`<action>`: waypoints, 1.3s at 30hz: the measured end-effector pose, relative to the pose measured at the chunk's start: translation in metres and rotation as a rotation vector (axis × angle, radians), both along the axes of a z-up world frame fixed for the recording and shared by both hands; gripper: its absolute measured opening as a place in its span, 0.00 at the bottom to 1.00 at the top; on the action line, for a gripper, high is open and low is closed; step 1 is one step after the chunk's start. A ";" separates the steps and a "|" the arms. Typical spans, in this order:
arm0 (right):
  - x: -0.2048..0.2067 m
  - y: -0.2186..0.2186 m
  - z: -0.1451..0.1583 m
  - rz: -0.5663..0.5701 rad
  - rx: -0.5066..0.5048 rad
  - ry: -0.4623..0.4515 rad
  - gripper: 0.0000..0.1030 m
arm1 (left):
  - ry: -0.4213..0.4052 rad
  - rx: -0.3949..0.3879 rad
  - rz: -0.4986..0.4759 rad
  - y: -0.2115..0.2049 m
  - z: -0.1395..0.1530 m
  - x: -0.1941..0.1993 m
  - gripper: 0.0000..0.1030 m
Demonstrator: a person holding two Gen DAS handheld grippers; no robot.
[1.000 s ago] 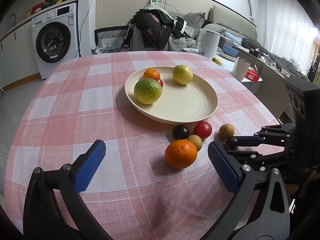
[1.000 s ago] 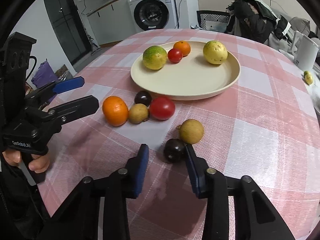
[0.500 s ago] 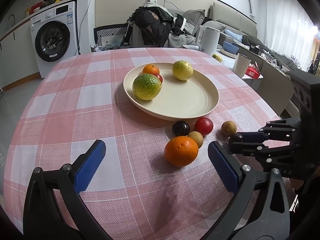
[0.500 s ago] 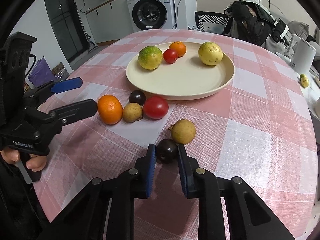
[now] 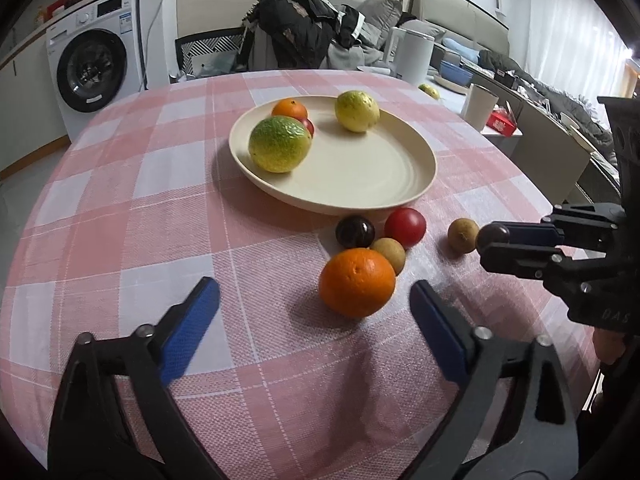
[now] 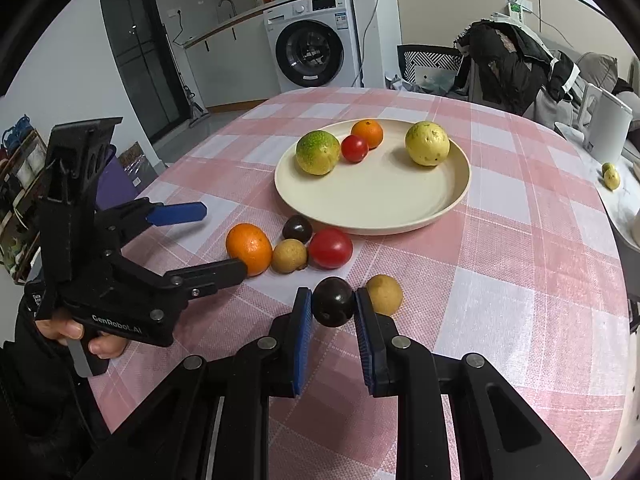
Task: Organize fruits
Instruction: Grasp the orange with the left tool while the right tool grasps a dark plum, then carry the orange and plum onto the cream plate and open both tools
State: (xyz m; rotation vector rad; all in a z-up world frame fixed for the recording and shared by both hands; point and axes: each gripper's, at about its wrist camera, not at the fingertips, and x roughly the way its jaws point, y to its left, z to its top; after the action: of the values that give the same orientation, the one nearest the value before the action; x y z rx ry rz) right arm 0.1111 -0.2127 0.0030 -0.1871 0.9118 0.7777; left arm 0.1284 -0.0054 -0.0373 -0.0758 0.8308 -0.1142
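Lower centre: right tongs [image 6: 333, 307] pinch a dark plum [image 6: 332, 306]; left tongs [image 5: 314, 304], spread and just narrowing, flank an orange [image 5: 357, 282] that half-hides a brown fruit [image 5: 390, 253].

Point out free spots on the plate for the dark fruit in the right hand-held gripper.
The plate's near and middle floor is bare, below the green-yellow citrus, small tomato, small orange and yellow fruit along its far side. Crowded: the near-left rim, where loose fruit clusters.
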 end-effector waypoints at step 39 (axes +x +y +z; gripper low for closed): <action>0.008 -0.011 0.008 -0.055 0.064 -0.036 0.21 | -0.080 -0.054 -0.050 -0.002 0.024 -0.007 0.34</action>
State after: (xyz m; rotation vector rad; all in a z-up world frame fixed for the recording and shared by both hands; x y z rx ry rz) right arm 0.1189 -0.2238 0.0111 -0.1194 0.8538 0.7489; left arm 0.1213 -0.0075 -0.0131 -0.1011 0.7504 -0.1856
